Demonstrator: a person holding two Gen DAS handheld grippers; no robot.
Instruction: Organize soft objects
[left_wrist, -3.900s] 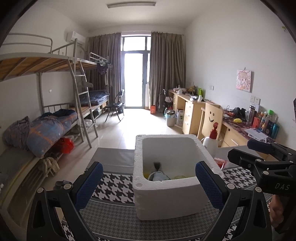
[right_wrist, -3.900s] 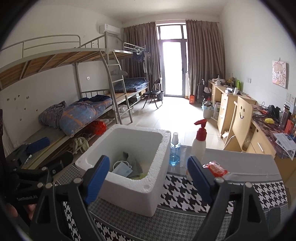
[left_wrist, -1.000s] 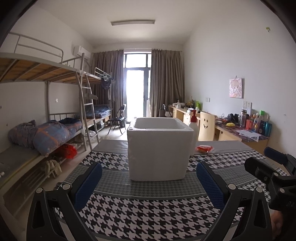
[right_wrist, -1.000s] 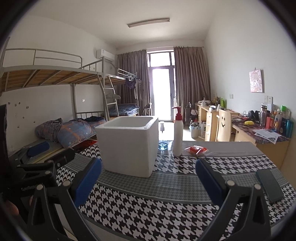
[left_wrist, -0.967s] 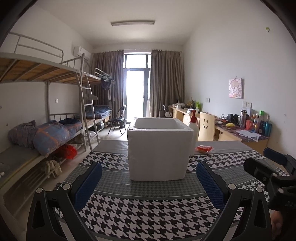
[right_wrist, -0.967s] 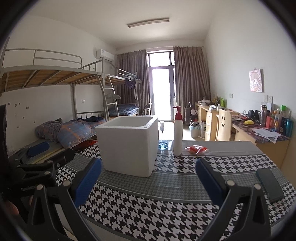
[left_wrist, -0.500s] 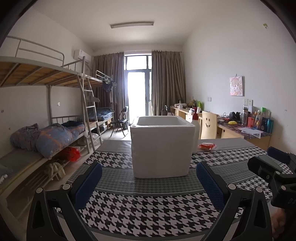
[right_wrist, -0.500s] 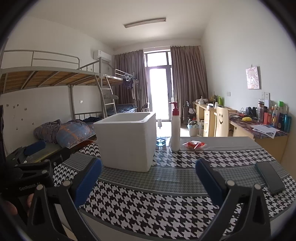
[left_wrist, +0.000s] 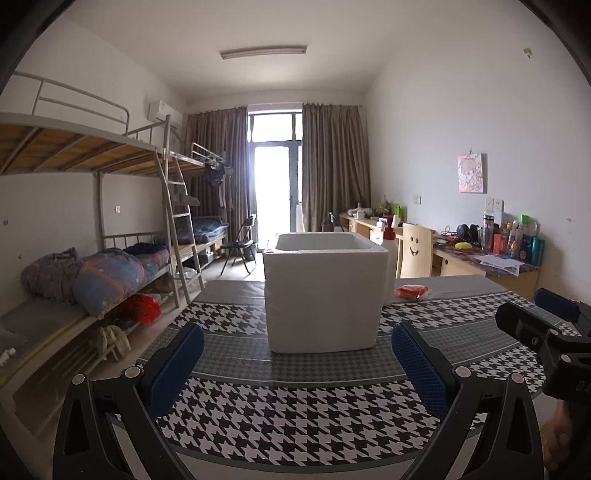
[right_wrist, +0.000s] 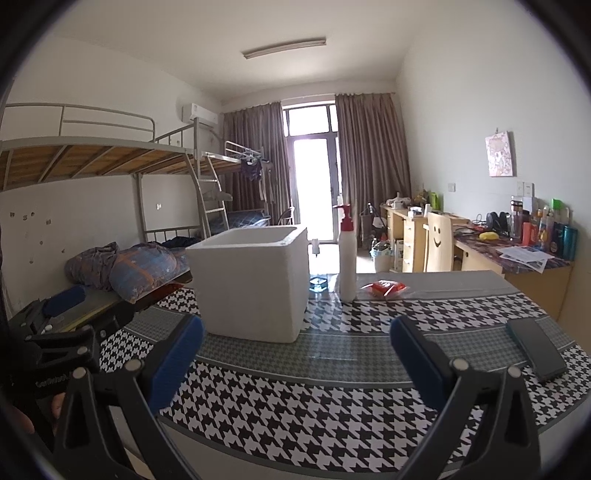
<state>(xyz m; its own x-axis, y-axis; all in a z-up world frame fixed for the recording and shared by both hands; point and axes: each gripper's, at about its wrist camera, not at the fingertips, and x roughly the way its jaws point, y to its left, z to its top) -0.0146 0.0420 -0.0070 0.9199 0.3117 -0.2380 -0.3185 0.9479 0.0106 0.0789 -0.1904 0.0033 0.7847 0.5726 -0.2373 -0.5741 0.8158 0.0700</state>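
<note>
Foam box (left_wrist: 323, 295) – plain white. Table cover (right_wrist: 332, 402) – black-and-white houndstooth with grey bands. Pump bottle (right_wrist: 347, 266) white, red top. Packet (right_wrist: 384, 287) red. Phone (right_wrist: 535, 349), near right, black. Gripper pads (left_wrist: 177, 363) blue on black frames. Far curtains (left_wrist: 334, 170) brown.

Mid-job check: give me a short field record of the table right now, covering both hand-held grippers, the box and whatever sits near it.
left hand-held gripper: open, empty, over the near table edge
right hand-held gripper: open, empty, over the near table edge
foam box: white, upright on the houndstooth tablecloth, contents not visible from this height
pump bottle: white with red pump, upright, right of the box
red packet: lying flat, right of the bottle
phone: dark, flat, near the right table edge
soft objects outside the box: none visible
</note>
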